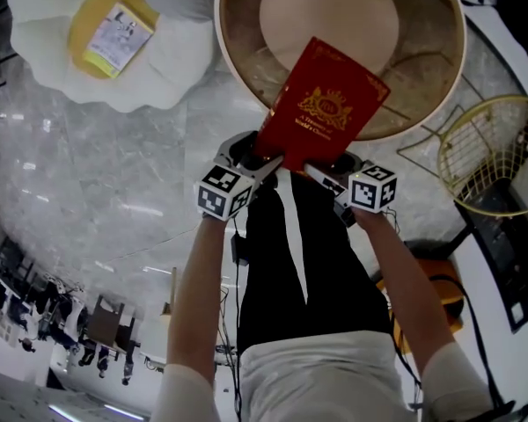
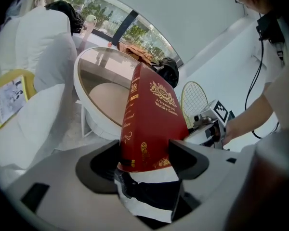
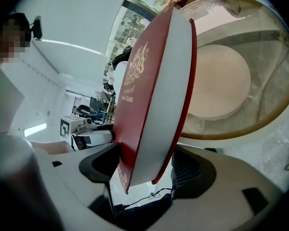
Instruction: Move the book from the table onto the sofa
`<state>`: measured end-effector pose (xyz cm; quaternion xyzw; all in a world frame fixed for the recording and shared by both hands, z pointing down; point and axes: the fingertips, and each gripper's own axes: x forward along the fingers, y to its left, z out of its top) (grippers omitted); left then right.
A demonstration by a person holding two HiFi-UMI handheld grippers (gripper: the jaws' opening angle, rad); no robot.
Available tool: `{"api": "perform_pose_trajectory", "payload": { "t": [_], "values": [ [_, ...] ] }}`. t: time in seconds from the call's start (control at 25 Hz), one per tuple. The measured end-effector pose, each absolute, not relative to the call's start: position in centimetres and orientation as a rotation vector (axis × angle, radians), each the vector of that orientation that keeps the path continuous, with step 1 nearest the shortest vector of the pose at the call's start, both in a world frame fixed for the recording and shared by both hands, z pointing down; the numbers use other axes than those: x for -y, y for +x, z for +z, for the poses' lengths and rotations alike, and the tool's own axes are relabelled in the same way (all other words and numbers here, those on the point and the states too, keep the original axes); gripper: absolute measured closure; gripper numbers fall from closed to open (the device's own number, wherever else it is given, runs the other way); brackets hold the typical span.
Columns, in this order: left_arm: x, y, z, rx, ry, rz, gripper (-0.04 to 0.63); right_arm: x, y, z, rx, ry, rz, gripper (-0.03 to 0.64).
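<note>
Head view: the red book stands tilted over the near rim of the round table, clear of its top. Its lower edge is pinched from both sides, by the left claw and the right claw. Gold print under a crest on the cover ends in "World's Classics". At upper left is the white sofa, with a yellow booklet on its yellow cushion. A gold wire basket stands right of the table.

Left gripper view: both jaws of the left claw press on the book's bottom corner, spine side. The cover reads "A Treasury of World's Classics".

Right gripper view: the right claw clamps the page edge, one jaw on each cover.
</note>
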<state>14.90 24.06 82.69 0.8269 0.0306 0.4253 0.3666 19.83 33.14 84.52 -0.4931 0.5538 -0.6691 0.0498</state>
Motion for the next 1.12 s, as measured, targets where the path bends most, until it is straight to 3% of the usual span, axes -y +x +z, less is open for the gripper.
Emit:
{"api": "perform_pose_trajectory", "payload": {
  "t": [0.56, 1.12],
  "values": [
    [-21.1, 14.8, 76.3, 0.156, 2.148, 0.891, 0.276, -28.5, 21.9, 78.0, -2.053, -1.439, -2.008, 0.262],
    [-15.8, 6.0, 76.0, 0.346, 2.113, 0.769, 0.276, -21.5, 14.5, 77.5, -2.328, -1.294, -2.051, 0.264]
  ]
}}
